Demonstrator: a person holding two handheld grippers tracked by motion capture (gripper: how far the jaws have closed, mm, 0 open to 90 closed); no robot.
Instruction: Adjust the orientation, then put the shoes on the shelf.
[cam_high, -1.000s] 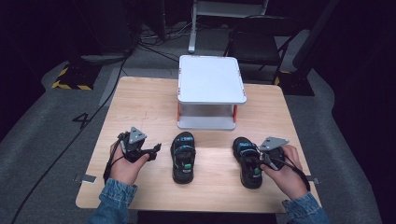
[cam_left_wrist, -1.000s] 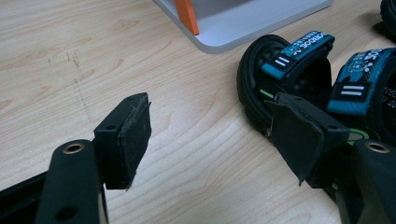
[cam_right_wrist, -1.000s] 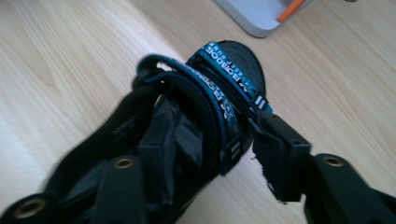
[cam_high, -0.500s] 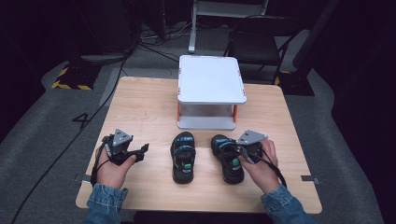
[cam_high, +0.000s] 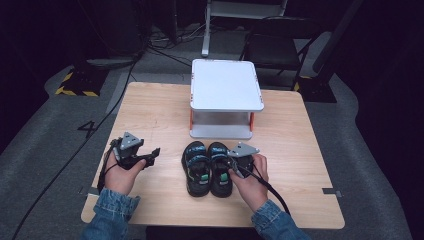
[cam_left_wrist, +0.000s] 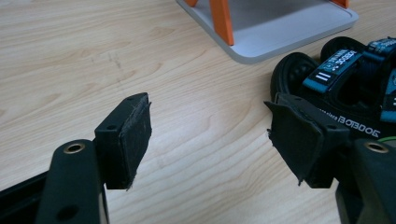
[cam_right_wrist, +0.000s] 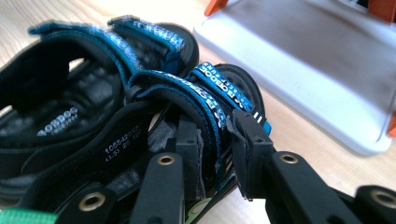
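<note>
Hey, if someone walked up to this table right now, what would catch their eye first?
Probably the two black sandals with blue straps lying side by side near the table's front edge: the left sandal and the right sandal. The right gripper is clamped on a strap of the right one. Behind them stands a white two-tier stand with orange legs.

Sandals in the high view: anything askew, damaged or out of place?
Nothing stands out. The left sandal and right sandal lie side by side, toes toward the white stand. The right gripper clamps the right sandal's strap.

Dark room w/ grey carpet (cam_high: 45, 150), wooden table (cam_high: 150, 107).
</note>
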